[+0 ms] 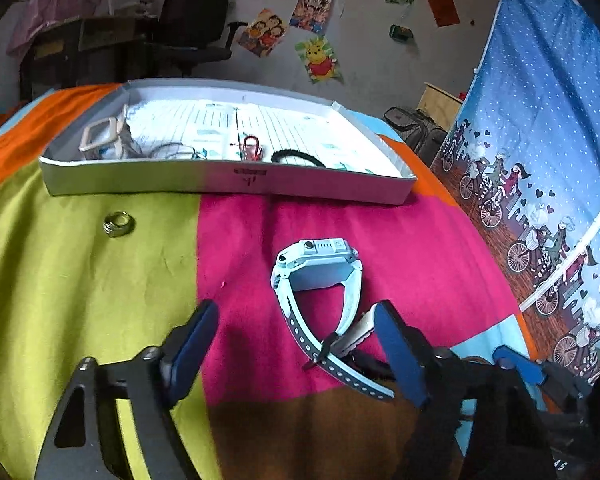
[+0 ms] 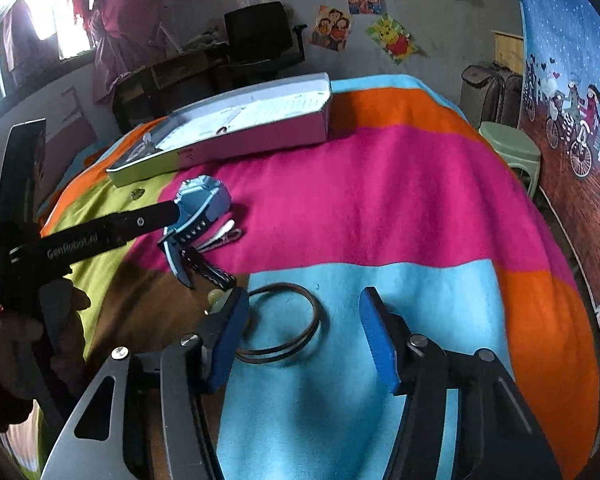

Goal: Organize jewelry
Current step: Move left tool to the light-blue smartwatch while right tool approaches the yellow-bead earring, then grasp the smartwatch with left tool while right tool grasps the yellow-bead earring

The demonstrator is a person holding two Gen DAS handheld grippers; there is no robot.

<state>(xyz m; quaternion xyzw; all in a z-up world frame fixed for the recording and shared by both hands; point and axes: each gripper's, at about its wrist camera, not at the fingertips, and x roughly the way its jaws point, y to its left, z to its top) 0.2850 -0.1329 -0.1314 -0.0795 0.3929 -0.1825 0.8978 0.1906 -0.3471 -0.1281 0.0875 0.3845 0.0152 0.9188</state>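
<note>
On the pink stripe of the bedspread (image 1: pixel 400 240), a pale blue watch (image 1: pixel 316 268) lies on its side with its strap looped toward the camera. The strap's loose end runs between the blue pads of the left gripper (image 1: pixel 300 354), which sits low over it with its jaws apart and released; neither pad presses on the strap. A small silver clip (image 1: pixel 360 328) lies just beside the strap, touching or nearly touching the right pad; the angle is too poor to say which.

Nearer, on the light blue stripe, a thin dark bangle (image 2: pixel 284 322) lies flat. The right gripper (image 2: pixel 304 340) hangs over it with jaws part open and gripping nothing. Its left pad overlaps the bangle's left edge, while the right pad stands clear, well to the right of the ring.

Far from both, a shallow white box (image 1: pixel 228 184) rests across the orange, green and pink stripes. Inside it are a white square-faced watch (image 1: pixel 100 138) at the left, some thin bracelets (image 1: pixel 176 150), a small red clasp-like piece (image 1: pixel 252 148) near the middle and a black hair band (image 1: pixel 298 158) right of that. A metal ring (image 1: pixel 118 224) lies alone on the green stripe, near the box's front wall.

In the right wrist view, a person's hand (image 2: pixel 28 344) grips the left tool's handle.
</note>
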